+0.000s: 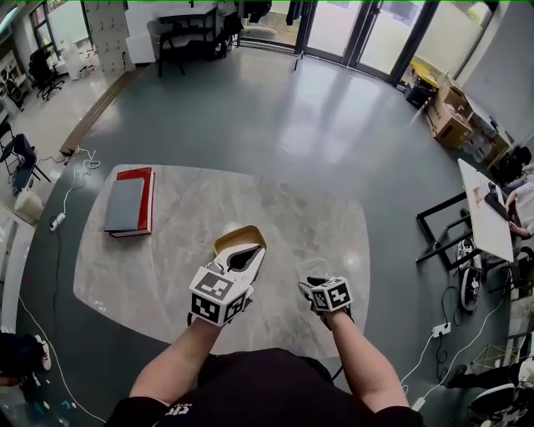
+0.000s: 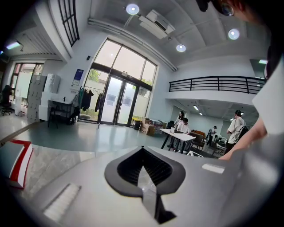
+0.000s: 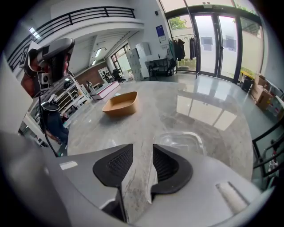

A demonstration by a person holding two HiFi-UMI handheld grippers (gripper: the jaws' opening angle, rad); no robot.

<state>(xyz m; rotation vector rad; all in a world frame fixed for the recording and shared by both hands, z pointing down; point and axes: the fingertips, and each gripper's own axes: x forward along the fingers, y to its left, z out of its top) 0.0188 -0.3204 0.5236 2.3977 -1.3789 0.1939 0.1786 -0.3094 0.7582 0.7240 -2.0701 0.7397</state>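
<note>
A glossy grey floor [image 1: 275, 108] spreads around a pale marble table [image 1: 167, 275] with rounded corners. Tall dark-framed glass doors [image 1: 334, 25] line the far wall — daylight glints off the floor before them. Round recessed lights [image 2: 132, 9] dot the white ceiling, and a black-railed gallery [image 2: 217, 83] runs along an upper wall. Cardboard boxes [image 1: 449, 117] sit near the doors; a long white table [image 1: 484, 217] stands at the right.

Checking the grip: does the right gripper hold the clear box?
No, the right gripper has jaws apart over the table, the clear box beyond them.
</note>
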